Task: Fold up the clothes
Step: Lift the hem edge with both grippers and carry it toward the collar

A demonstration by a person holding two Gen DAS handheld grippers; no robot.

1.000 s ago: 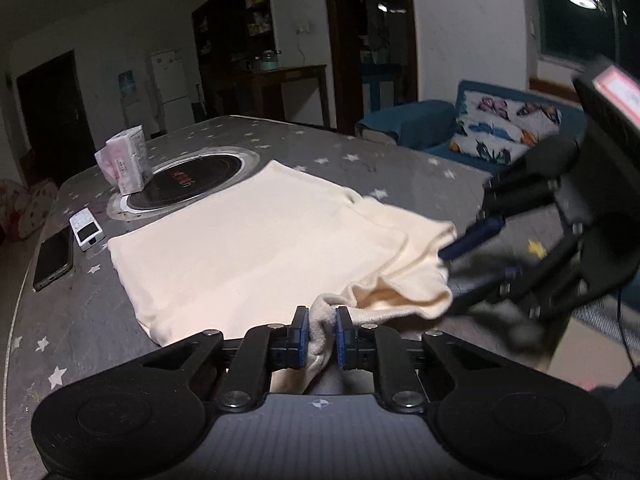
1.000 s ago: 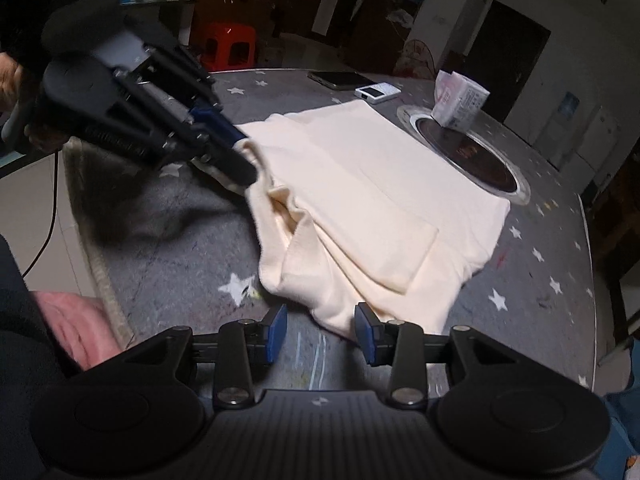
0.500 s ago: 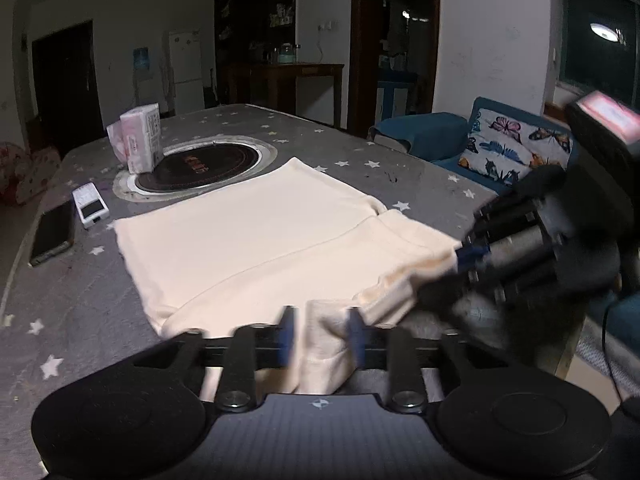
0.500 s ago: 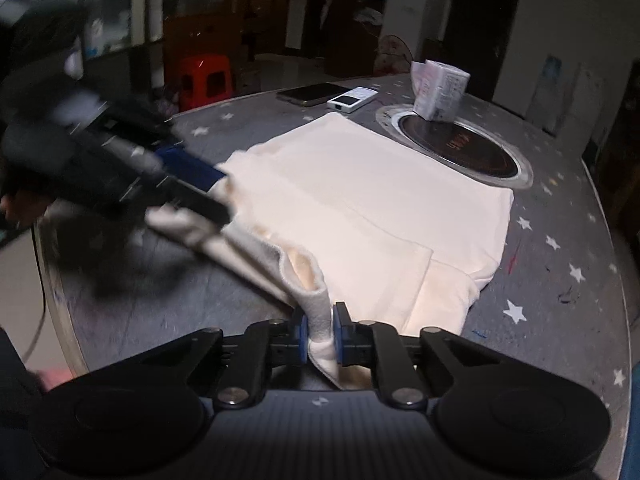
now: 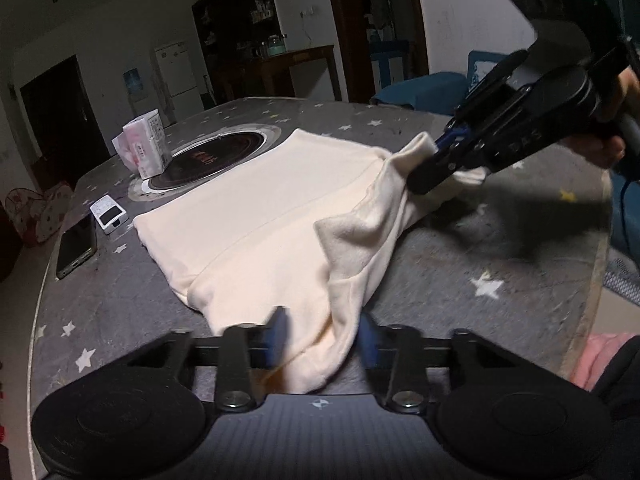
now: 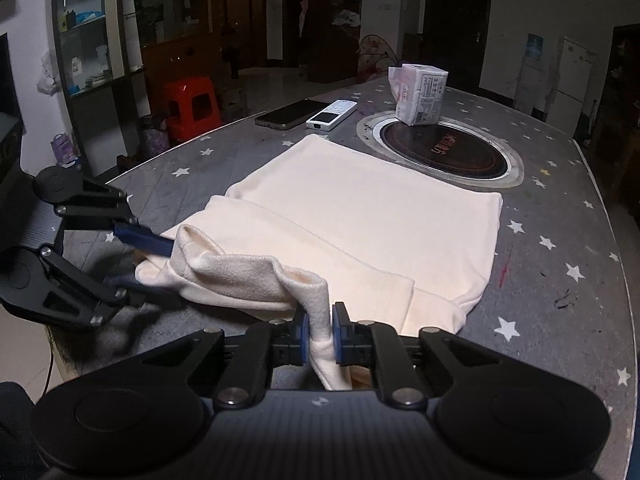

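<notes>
A cream garment [image 5: 260, 208] lies mostly flat on the grey star-patterned table [image 5: 460, 280], with its near edge gathered into a raised fold. My left gripper [image 5: 324, 336] straddles the near end of that fold. Its jaws are closing, and the blurred blue pads stand a little off the cloth. In the right wrist view the garment [image 6: 360, 216] spreads ahead, and my right gripper [image 6: 320, 334] is shut on a pinched ridge of its hem. The left wrist view has the right gripper [image 5: 430, 160] holding that corner slightly above the table. The left gripper [image 6: 160, 268] shows there at the fold's other end.
A round black hob [image 5: 212, 156] is set into the table behind the garment, with a tissue pack [image 5: 144, 148] on its rim. A phone [image 5: 76, 246] and a white remote [image 5: 108, 214] lie at the far left. The table edge [image 5: 592, 280] curves close on the right.
The left gripper let go of the fold it pinched and its jaws spread around the cloth. The right gripper shut on the hem and drew it up and sideways.
</notes>
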